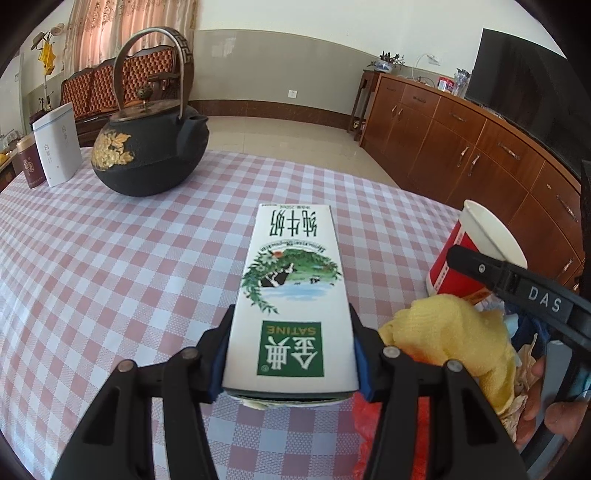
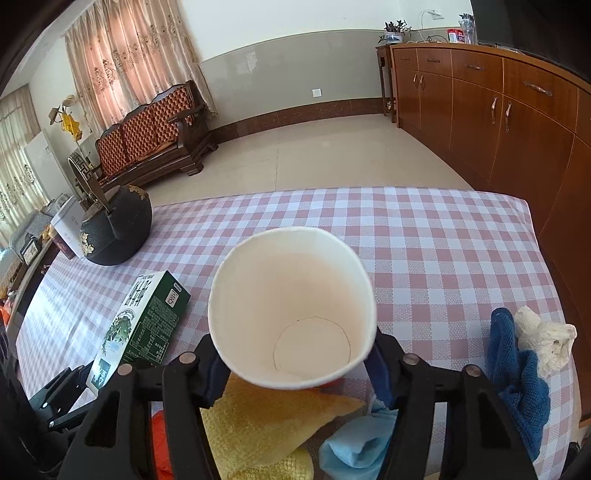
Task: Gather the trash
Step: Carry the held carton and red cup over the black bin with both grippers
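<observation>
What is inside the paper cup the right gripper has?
The paper cup looks empty: bare pale walls and the round bottom seam show, with no liquid or scraps. The right gripper clamps its sides. What lies directly beneath the cup is covered; only a yellow cloth shows below its rim.

This is a living room in a home. A wooden sofa with red padded cushions stands by the wall at ten o'clock, under long pink curtains. A long row of brown wooden cupboards runs along the wall at two o'clock, with a big dark TV and a small potted plant on top. The counter wears a pink and white checked cloth, and a black iron teapot sits on it at eleven o'clock
</observation>
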### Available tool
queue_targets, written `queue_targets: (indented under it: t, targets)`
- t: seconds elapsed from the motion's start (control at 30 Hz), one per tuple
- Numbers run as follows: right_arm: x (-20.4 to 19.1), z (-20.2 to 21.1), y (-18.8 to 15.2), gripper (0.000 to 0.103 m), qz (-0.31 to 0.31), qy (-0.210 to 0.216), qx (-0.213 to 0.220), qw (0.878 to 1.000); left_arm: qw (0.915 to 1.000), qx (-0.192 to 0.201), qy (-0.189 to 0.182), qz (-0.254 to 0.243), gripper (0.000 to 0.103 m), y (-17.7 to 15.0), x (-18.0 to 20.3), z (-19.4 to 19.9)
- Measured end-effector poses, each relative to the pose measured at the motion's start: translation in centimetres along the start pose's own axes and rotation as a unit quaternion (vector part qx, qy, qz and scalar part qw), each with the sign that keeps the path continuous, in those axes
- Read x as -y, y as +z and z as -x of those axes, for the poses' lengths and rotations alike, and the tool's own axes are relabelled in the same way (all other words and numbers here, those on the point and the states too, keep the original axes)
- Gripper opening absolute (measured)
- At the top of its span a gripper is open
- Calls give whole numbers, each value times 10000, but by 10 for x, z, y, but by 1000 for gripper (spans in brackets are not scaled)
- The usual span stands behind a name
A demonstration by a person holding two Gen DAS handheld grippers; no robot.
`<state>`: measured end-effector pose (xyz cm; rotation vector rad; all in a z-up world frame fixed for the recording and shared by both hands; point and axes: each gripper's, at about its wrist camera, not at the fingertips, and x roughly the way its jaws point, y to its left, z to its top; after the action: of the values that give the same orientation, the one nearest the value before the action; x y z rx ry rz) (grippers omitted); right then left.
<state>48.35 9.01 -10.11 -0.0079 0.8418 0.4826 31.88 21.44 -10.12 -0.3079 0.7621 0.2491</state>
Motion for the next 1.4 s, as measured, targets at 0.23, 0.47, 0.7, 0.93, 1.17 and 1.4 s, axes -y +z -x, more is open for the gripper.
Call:
queue_targets:
  t: [0.23,0.47,0.7,0.93,1.17,1.4]
  targets:
    - [3,44,5,63,28,-26,452,9990,9994,345,-79,5,54,6,4,33]
    - [9,103,-7,63,49,-20,669,9977,9979,529,-337,-134,54,5,24,72]
    - [30,157,-45,63,-117,-142,610,9980,9959,509,-682,-312,54,-15,52,106]
    - [54,202,-98,63,-312,-341,492,9977,9922,376,-1021,-607,54,-48,87,131]
    - [88,242,-143,63,-632,-544,469,9954,9859,155,-1415,-881,54,-78,128,143]
    - [131,281,-180,63,-1088,-866,551,9888,9737,-18,-1873,-1299,54,-102,185,152]
